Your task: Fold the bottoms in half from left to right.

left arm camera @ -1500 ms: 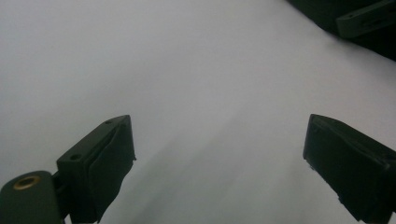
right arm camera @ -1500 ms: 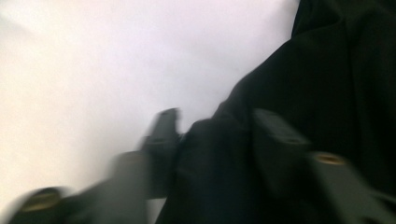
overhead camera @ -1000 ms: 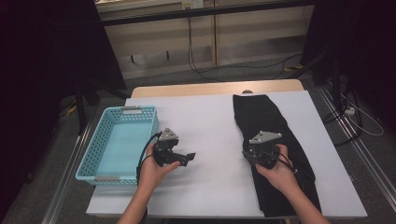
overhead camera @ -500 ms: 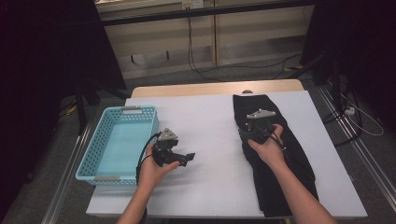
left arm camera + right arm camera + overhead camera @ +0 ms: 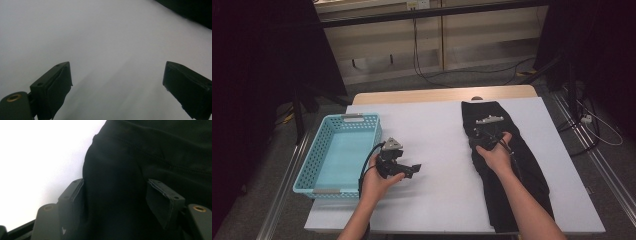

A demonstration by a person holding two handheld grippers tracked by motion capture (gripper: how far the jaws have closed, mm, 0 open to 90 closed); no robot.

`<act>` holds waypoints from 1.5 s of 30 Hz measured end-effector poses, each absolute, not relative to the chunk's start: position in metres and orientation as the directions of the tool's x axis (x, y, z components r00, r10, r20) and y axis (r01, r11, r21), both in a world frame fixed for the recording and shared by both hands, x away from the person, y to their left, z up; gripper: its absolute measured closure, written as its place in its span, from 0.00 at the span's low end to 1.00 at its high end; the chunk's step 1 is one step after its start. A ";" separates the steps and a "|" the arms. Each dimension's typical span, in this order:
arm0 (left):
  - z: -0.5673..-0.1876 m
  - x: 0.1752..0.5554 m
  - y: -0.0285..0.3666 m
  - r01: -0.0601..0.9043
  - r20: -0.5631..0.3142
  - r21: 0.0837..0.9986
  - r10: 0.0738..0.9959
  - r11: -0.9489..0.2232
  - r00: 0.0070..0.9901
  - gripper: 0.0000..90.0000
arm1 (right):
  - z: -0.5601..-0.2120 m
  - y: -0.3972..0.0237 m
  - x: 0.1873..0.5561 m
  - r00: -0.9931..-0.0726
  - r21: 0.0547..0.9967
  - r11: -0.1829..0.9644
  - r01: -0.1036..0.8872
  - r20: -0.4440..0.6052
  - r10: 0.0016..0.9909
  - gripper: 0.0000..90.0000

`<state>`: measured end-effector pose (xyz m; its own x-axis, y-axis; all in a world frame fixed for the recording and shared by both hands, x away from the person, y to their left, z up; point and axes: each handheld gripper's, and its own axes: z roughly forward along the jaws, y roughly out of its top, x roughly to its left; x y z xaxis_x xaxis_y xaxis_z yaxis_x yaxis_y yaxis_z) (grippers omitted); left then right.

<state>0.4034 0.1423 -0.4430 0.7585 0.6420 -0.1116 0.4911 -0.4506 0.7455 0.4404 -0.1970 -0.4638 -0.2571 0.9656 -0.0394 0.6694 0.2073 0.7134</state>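
Work has barely begun. The black garment (image 5: 507,165) lies full length along the right side of the table (image 5: 437,130), unfolded and not lifted; the basket (image 5: 339,150) at the left holds nothing. The right gripper (image 5: 486,131) sits over the garment's upper part, its jaws just opened and standing apart with cloth between them but not pinched. The left gripper (image 5: 404,169) rests open over bare table, holding nothing. Grasping and everything after remain.
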 end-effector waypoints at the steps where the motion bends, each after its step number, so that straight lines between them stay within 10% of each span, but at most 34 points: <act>1: -0.443 0.403 0.142 0.497 -0.123 0.745 0.640 -0.446 0.759 0.09 | -0.464 -0.198 0.440 -0.256 0.715 0.201 0.669 -0.033 0.966 0.36; 19: -0.441 0.399 0.143 0.484 -0.103 0.745 0.638 -0.459 0.763 0.09 | -0.466 -0.204 0.443 -0.279 0.744 0.212 0.633 -0.037 0.960 0.92; 45: -0.436 0.400 0.141 0.494 -0.120 0.754 0.647 -0.434 0.753 0.09 | -0.459 -0.164 0.428 -0.431 0.736 0.282 0.616 0.016 0.902 0.95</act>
